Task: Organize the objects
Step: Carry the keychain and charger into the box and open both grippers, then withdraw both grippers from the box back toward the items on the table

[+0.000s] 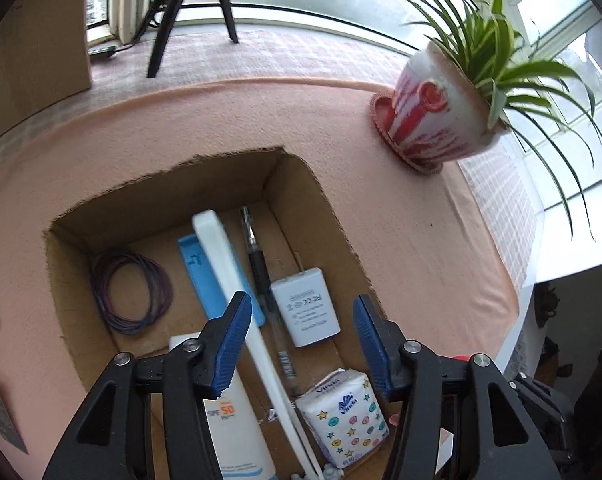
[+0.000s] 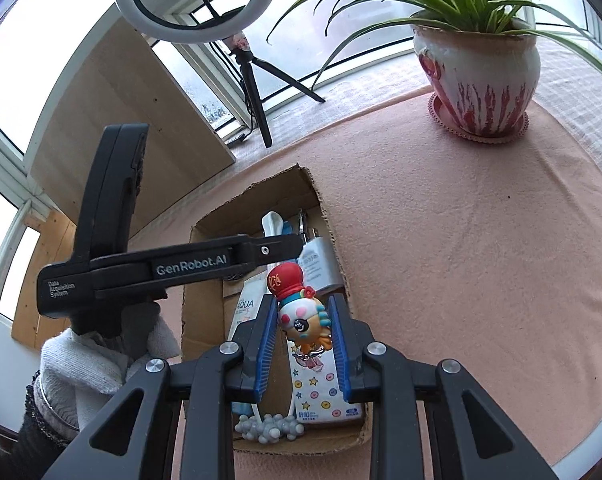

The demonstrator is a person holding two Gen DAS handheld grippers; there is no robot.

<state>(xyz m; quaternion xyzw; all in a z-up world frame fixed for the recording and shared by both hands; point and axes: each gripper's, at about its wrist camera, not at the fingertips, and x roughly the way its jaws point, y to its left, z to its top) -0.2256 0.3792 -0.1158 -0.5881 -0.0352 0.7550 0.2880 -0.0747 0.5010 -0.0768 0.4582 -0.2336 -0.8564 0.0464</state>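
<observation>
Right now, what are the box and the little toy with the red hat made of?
The box looks like plain brown cardboard: matte, with rough torn edges along its rim. The little toy, held in the right tool, seems to be hard painted plastic or vinyl: its red hat is smooth and a bit shiny. I can't tell which for sure.

Red-hatted toy figurine [image 2: 301,312] hangs above open cardboard box [image 2: 325,208] holding small items.

Potted plant [image 2: 477,60], ring light [image 2: 197,0], perhaps plywood board [image 2: 113,120].
</observation>
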